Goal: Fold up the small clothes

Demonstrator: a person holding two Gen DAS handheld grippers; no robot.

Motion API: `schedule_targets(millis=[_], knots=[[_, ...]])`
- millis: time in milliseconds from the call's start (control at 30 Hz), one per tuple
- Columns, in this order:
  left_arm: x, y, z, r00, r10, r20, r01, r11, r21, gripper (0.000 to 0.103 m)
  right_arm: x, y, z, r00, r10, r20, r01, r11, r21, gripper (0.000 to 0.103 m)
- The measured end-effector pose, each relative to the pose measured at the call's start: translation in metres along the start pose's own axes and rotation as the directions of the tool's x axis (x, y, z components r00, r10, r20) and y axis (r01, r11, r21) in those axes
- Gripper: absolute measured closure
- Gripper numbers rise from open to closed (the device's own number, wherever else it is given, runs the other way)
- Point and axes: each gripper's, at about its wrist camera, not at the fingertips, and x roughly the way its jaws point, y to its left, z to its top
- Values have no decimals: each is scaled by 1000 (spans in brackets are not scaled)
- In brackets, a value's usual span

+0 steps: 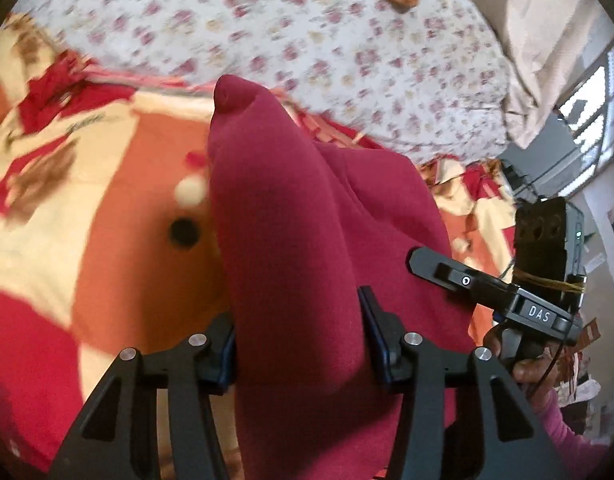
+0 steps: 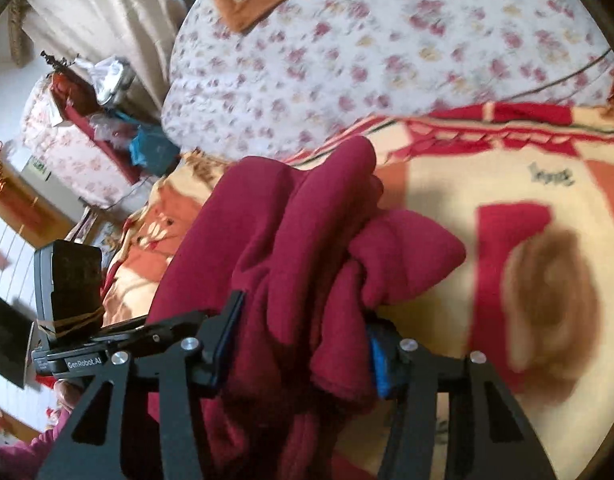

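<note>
A dark red fleece garment (image 1: 291,240) is held up above the bed by both grippers. My left gripper (image 1: 299,340) is shut on a thick fold of it that bulges forward between the fingers. My right gripper (image 2: 303,344) is shut on a bunched part of the same garment (image 2: 291,248), which hangs crumpled in several folds. In the left wrist view the right gripper's body (image 1: 539,308) shows at the right edge, close by. In the right wrist view the left gripper's body (image 2: 71,320) shows at the left edge.
Under the garment lies a red, orange and cream patterned blanket (image 1: 67,208), also in the right wrist view (image 2: 507,208). Behind it is a white floral bedsheet (image 1: 307,40). A curtain (image 1: 547,40) and window stand at the right; cluttered furniture (image 2: 87,120) at the left.
</note>
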Motion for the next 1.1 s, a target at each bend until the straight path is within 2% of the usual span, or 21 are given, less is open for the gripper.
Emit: schedule_targets(millis=[100,133,200,300,367,467,533,633,800,933,1100], knots=[[17,23,-17,997,60,-46,-62,997,-43,72,29,-1,-16,995,-70,-74,68,997,-21,46],[21,27,-19,997,61,-45,-63,997,-53,70,34,-4,-21,991,-106,-85,104,994,-30,43],[22,32,-25,998,59,-26,-60,996,-69,58,37,-8,-27,984,-152,-95,147,988,-49,38],[17,31,-29,996,90,2,-90,992,-91,49,21,-5,-30,982,-167,-89,163,986,-43,35],[14,28,-30,993,120,12,-118,990,-82,49,6,1,-31,977,-199,-73,195,979,-64,35],[2,22,-34,979,194,53,-191,980,-59,49,-20,23,-34,972,-234,0,232,964,-129,35],[-10,16,-36,963,251,102,-248,968,-45,49,-35,44,-37,976,-214,40,217,960,-177,35],[-19,12,-37,949,284,139,-282,959,-34,49,-40,71,-43,983,-172,58,181,952,-245,35],[-25,5,-41,920,356,165,-360,933,-5,49,-23,98,-62,982,-184,33,184,917,-354,36],[-32,2,-47,909,373,187,-380,925,5,49,-11,101,-70,977,-214,7,201,905,-374,37],[-37,-3,-53,898,388,207,-396,918,-2,49,13,84,-91,947,-318,-43,275,874,-400,38]])
